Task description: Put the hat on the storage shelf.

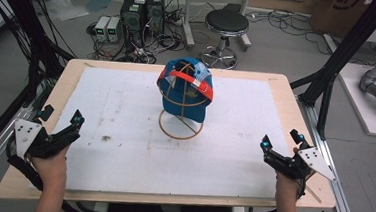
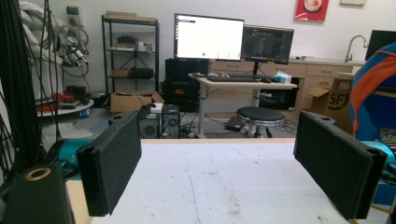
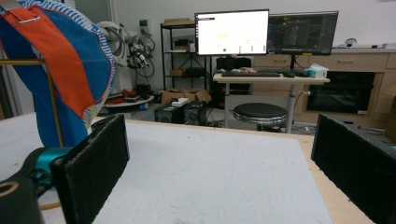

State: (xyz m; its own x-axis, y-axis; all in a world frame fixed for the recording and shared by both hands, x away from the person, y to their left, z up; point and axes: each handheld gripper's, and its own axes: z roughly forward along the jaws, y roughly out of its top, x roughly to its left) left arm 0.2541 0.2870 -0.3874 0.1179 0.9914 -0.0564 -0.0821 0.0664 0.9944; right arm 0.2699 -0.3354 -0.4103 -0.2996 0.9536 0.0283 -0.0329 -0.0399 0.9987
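- Sitting on a wire stand [image 1: 181,116] toward the far middle of the table, the blue cap [image 1: 187,93] hangs over the stand's upper hoops, with its orange strap [image 1: 191,81] running across the side that faces the person.
- The stand's round base ring lies flat on the white mat [image 1: 123,146], and the cap is clear of the mat surface.
- In the left gripper view the cap [image 2: 373,100] shows at the right edge, blue with an orange band; in the right gripper view it [image 3: 51,79] fills the upper left, with the thin brass-coloured stand [image 3: 55,116] beside it.
- The left gripper [image 1: 61,118] is held at the near left corner of the table, well apart from the cap, its jaws spread wide with nothing between them.
- The right gripper [image 1: 283,139] is held at the near right corner, also well apart from the cap, jaws likewise spread and holding nothing.
- Both grippers point forward across the mat, each gripped by a hand whose forearm comes in from the bottom edge.
- The mat covers most of the wooden table [image 1: 295,118] and bears a few dark smudges near the left gripper.
- Beyond the table stand a black stool [image 1: 226,23], computer towers [image 1: 142,11] on the floor amid tangled cables, and, in the gripper views, a desk with two monitors [image 2: 208,37].
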